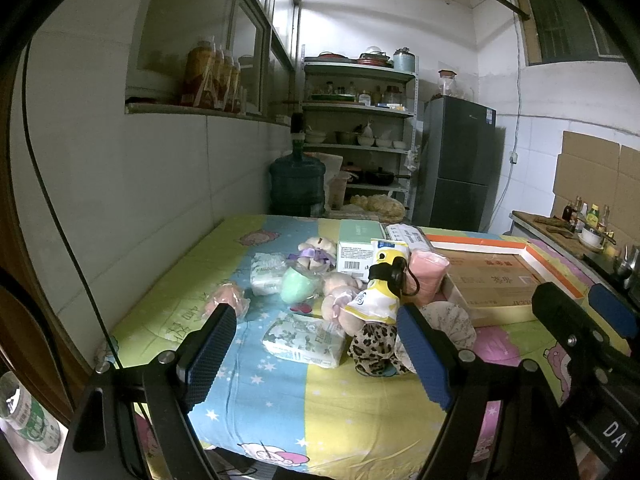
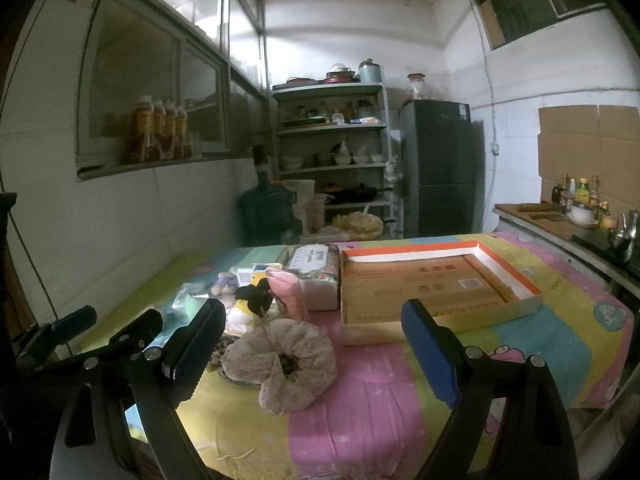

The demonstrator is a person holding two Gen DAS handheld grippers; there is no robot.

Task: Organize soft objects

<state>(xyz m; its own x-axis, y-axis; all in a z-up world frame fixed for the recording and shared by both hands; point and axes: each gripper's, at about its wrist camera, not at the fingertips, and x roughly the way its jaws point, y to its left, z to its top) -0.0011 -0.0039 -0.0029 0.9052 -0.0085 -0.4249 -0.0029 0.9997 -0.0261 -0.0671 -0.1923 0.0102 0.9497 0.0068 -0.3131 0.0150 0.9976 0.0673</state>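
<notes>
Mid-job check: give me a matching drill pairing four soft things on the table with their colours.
Things:
1. rolled towel
2. egg-shaped toy
3. gathered cloth bundle
4. plush doll's trousers

Colours:
A. mint green
B. leopard print
C. pink
D. pale floral

Pairs: 1-C, 2-A, 3-D, 4-B
</notes>
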